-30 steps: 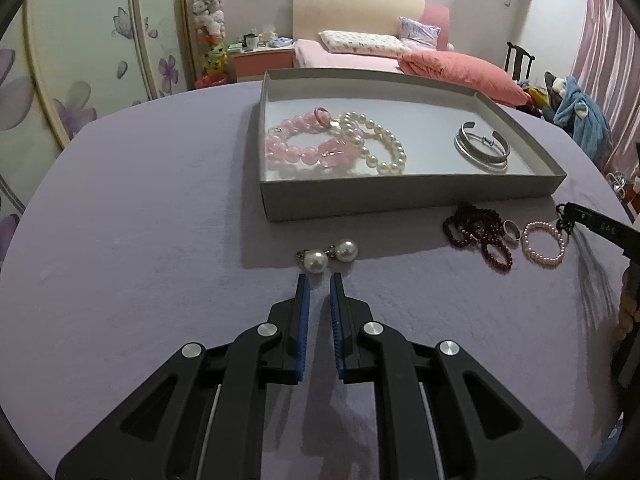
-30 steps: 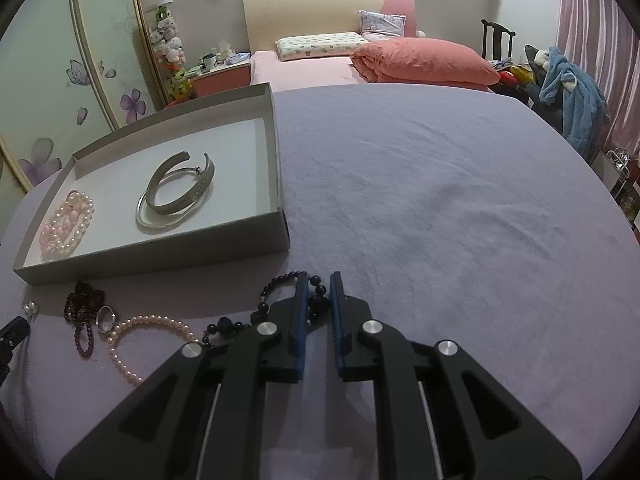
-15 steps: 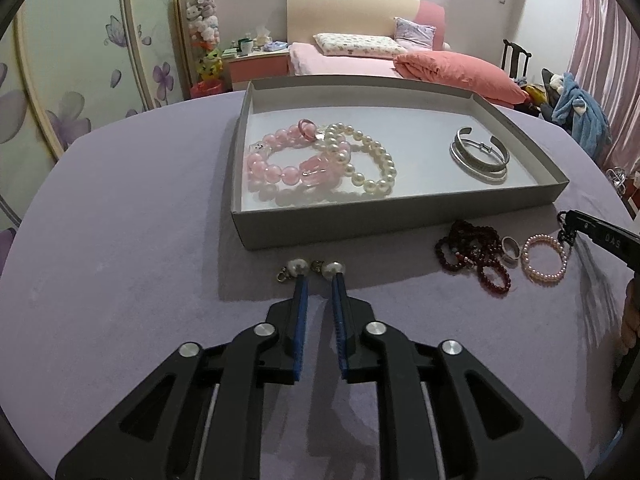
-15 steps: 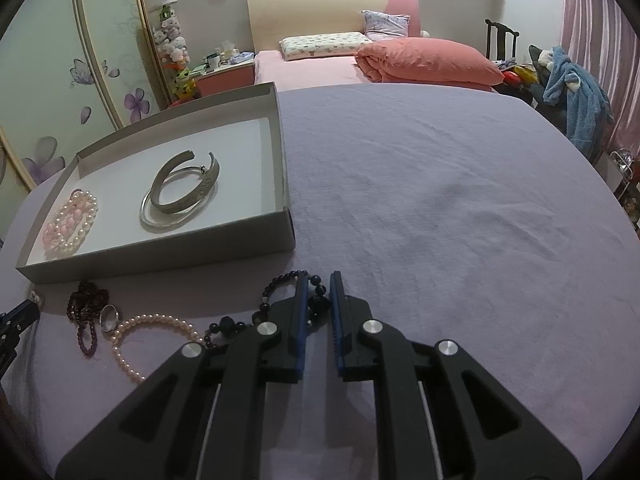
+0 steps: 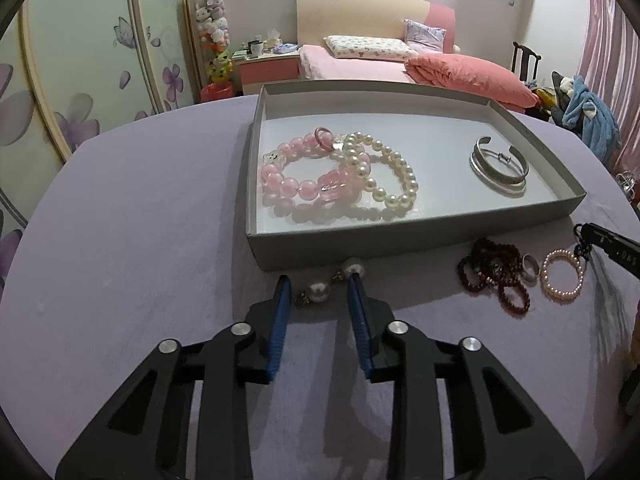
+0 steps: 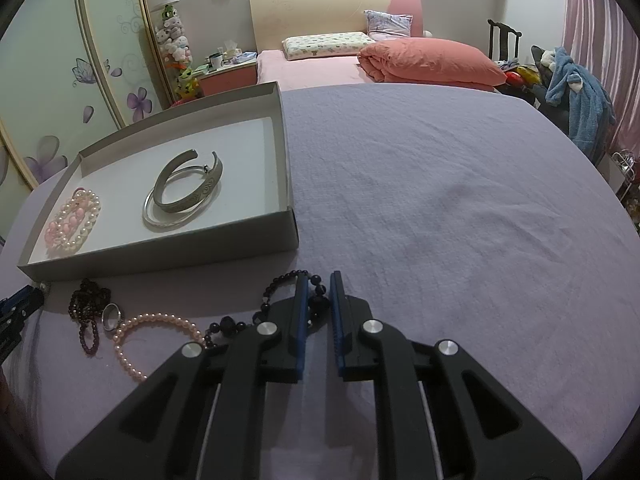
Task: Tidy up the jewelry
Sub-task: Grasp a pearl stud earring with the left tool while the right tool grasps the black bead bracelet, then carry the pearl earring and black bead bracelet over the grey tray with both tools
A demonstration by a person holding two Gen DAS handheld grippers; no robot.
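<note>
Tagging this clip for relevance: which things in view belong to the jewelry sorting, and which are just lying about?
Belongs to the job:
grey tray
pearl earrings
dark red bead bracelet
silver ring
pink pearl bracelet
black bead strand
silver bangles

Lying about:
orange quilt
blue garment
plush toys

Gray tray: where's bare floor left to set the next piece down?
In the gray tray, the middle is bare, between the white pearl bracelet and the silver bangles; so is the back strip. The left end is crowded with the pink bead bracelet.
</note>
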